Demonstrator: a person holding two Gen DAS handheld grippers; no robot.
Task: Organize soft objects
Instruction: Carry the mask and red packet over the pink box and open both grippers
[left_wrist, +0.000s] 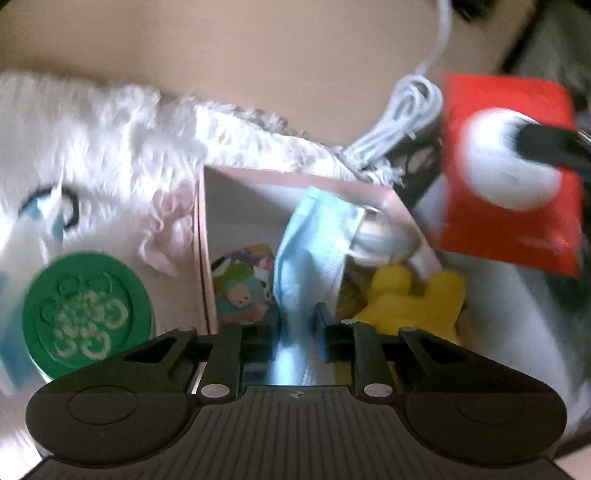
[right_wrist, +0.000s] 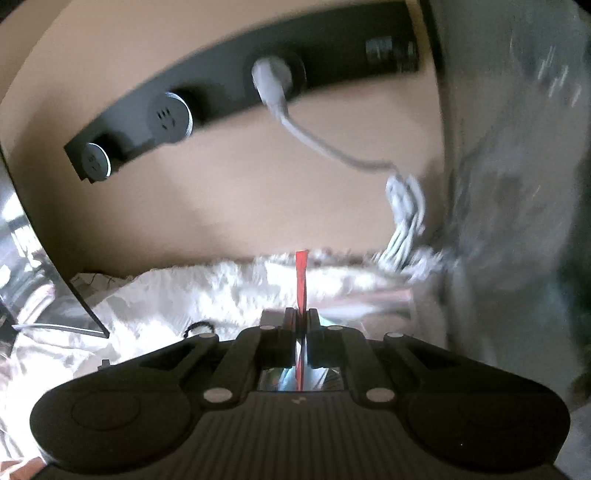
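My left gripper (left_wrist: 298, 325) is shut on a light blue face mask (left_wrist: 314, 240) that hangs over the open pink box (left_wrist: 406, 218). Inside the box lie a yellow soft toy (left_wrist: 413, 295) and a colourful cartoon pouch (left_wrist: 243, 284). My right gripper (right_wrist: 302, 325) is shut on a flat red packet with a white circle (left_wrist: 506, 166), seen edge-on in the right wrist view (right_wrist: 301, 284). In the left wrist view the right gripper's dark finger (left_wrist: 546, 144) holds the packet above the box's right side. A white plush toy (left_wrist: 110, 147) with blue eyes lies left of the box.
A green round lid (left_wrist: 86, 314) sits at the left by the plush. A coiled white cable (left_wrist: 402, 118) lies behind the box and runs to a black power strip (right_wrist: 236, 99) on the beige table. Grey fabric (right_wrist: 517, 184) fills the right.
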